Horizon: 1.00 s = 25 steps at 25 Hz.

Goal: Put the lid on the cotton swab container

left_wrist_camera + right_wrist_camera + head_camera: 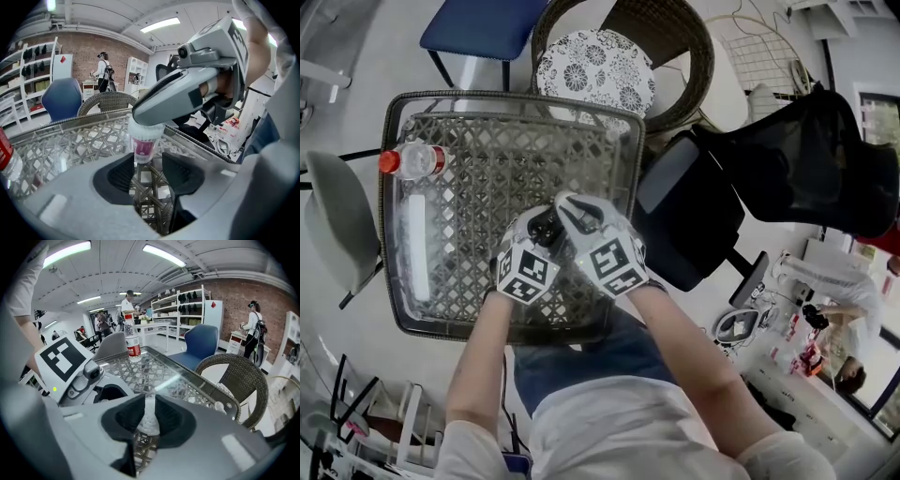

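The cotton swab container [143, 144], clear plastic with a purple label, stands upright on the woven glass-topped table [469, 187]. My left gripper [152, 165] is open. The container's base sits just past its tips, close to the left pad [123, 174] and apart from the other pad. My right gripper [149, 417] comes from above and is shut on the white bumpy lid [149, 420] at the container's top. In the head view both grippers [546, 225] [566, 210] meet at the table's near middle and hide the container.
A water bottle with a red cap [412, 161] lies at the table's far left. A wicker chair with a patterned cushion [592, 64] and a blue chair [483, 23] stand beyond the table, and a black office chair [689, 211] to its right. People stand near shelves in the background.
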Motion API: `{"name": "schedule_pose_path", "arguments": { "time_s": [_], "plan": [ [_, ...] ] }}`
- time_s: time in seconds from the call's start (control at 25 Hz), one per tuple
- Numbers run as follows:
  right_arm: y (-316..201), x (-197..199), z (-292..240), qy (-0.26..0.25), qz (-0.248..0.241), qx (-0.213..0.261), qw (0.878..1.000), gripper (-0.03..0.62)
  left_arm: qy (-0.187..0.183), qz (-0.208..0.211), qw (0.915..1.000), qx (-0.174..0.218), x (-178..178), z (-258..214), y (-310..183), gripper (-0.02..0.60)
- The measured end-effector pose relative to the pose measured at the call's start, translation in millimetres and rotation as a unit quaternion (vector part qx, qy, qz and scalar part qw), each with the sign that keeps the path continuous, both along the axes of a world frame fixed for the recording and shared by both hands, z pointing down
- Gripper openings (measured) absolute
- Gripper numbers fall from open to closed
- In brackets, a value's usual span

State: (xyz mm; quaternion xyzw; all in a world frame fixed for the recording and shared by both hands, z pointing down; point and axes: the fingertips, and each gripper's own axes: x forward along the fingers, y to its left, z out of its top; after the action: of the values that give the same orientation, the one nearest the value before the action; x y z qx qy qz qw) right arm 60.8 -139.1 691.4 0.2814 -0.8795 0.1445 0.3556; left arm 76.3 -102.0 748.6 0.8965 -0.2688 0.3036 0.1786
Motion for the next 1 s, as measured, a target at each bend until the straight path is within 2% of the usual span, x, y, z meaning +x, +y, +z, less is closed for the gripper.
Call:
{"name": "schedule_pose_path", "arguments": {
  "time_s": [0.36, 0.72, 1.0],
  "plan": [
    [-1.1, 2.8, 2.7, 0.025, 0.004, -0.001, 1.0, 0.071, 0.001, 0.002, 1.0, -0.003, -2.1, -2.6, 6.0, 0.179],
    [1.8, 1.0, 0.5, 0.002, 0.008, -0.017, 1.0, 0.069, -0.005, -0.007, 0.9999, -0.005, -22.3, -17.6, 17.9, 0.179],
    [11.8, -8.9, -35.2, -0.012, 0.036, 0.019, 0.999, 0.069, 0.001, 0.008, 0.9999, 0.009, -42.1, -47.4, 23.0, 0.179]
  ]
}}
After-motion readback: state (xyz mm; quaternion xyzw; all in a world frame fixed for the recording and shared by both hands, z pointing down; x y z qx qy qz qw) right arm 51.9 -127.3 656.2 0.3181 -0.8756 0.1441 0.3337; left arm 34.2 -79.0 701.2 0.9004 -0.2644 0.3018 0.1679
